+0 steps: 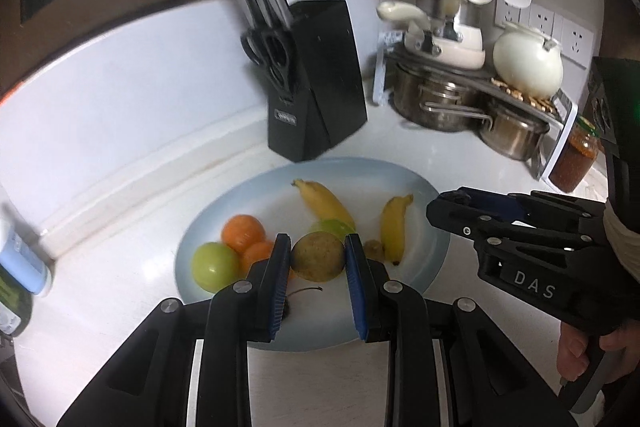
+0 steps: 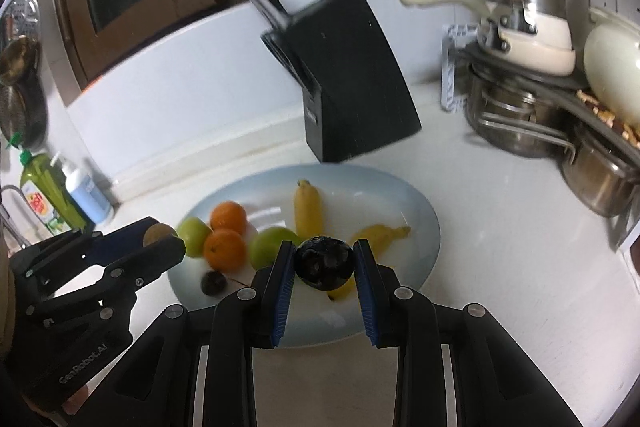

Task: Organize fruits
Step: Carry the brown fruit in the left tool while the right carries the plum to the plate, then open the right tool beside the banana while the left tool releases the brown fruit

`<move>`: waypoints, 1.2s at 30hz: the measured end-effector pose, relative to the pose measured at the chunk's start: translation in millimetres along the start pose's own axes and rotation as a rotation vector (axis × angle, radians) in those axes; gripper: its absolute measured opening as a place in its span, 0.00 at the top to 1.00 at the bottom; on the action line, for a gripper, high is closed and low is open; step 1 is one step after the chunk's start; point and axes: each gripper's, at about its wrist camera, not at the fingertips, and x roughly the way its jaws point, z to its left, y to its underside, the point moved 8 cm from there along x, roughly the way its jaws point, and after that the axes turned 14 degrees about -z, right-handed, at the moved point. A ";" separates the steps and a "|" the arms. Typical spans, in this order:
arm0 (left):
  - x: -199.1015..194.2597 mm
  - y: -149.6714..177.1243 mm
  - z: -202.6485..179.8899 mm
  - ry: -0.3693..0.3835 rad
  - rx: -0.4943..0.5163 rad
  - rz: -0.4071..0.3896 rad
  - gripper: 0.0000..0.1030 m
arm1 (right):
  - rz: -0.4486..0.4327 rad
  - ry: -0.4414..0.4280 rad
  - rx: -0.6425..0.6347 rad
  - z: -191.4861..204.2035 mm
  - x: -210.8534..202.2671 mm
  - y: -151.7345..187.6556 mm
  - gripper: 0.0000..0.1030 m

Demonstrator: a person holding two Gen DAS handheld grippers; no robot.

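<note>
A pale blue oval plate on the white counter holds two bananas, two oranges, green fruits and a small dark fruit. My left gripper is shut on a brownish round fruit above the plate's near part. My right gripper is shut on a dark wrinkled round fruit above the plate, near the second banana. Each gripper shows in the other's view, the right one and the left one.
A black knife block stands just behind the plate. Steel pots and white cookware sit on a rack at the back right, beside a jar. Soap bottles stand at the left by the wall.
</note>
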 end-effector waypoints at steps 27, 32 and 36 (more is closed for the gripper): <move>69.6 51.5 -22.5 0.068 -0.021 0.206 0.73 | 0.159 0.002 -0.010 -41.2 57.1 39.5 0.70; 72.0 51.9 -21.1 0.067 -0.020 0.211 0.73 | 0.156 0.012 -0.001 -43.6 58.1 37.7 0.52; 68.3 48.6 -19.9 0.067 -0.025 0.202 0.68 | 0.142 0.025 0.010 -44.7 54.5 34.2 0.52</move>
